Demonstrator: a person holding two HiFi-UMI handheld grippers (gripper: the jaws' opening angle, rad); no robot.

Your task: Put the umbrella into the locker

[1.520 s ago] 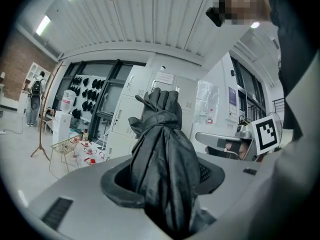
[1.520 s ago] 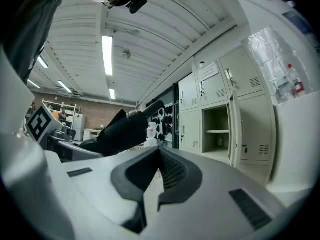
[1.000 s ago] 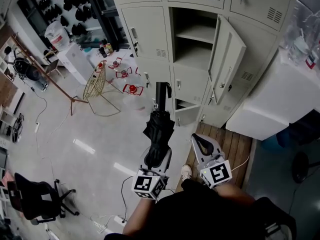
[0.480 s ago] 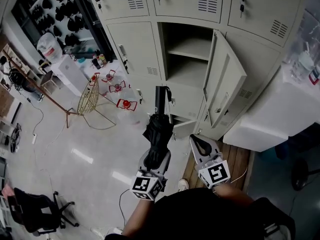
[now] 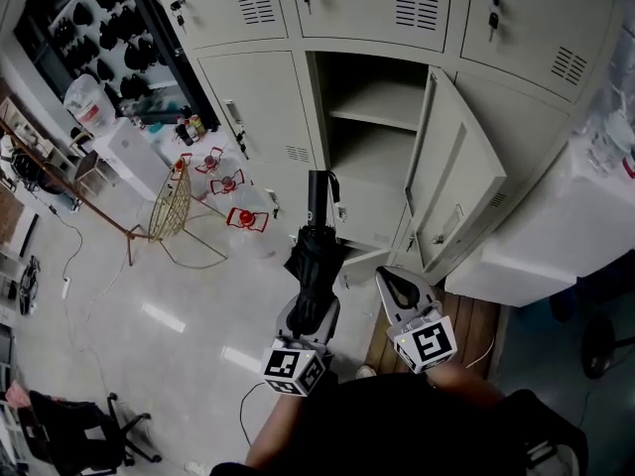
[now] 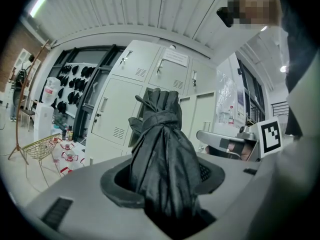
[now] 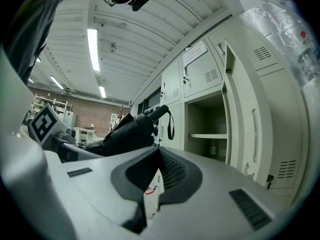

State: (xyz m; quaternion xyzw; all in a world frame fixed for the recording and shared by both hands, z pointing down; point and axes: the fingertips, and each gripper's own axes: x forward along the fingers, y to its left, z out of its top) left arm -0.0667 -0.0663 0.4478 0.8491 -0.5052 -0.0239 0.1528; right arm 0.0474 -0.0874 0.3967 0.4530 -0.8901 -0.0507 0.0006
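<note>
My left claw (image 5: 313, 317) is clamped on the folded black umbrella (image 5: 316, 256), gripping the fabric end. The handle with its strap points toward the locker (image 5: 263, 97). The umbrella is held in the air in front of the open compartment (image 5: 369, 157), not yet inside. The locker door (image 5: 458, 181) is swung out to the right. My right claw (image 5: 395, 284) is just beside the left, jaws together, holding nothing.

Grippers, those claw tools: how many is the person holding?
2. The left gripper is shut on the folded black umbrella; the right gripper, beside it, is shut and empty. None appears hidden.
</note>
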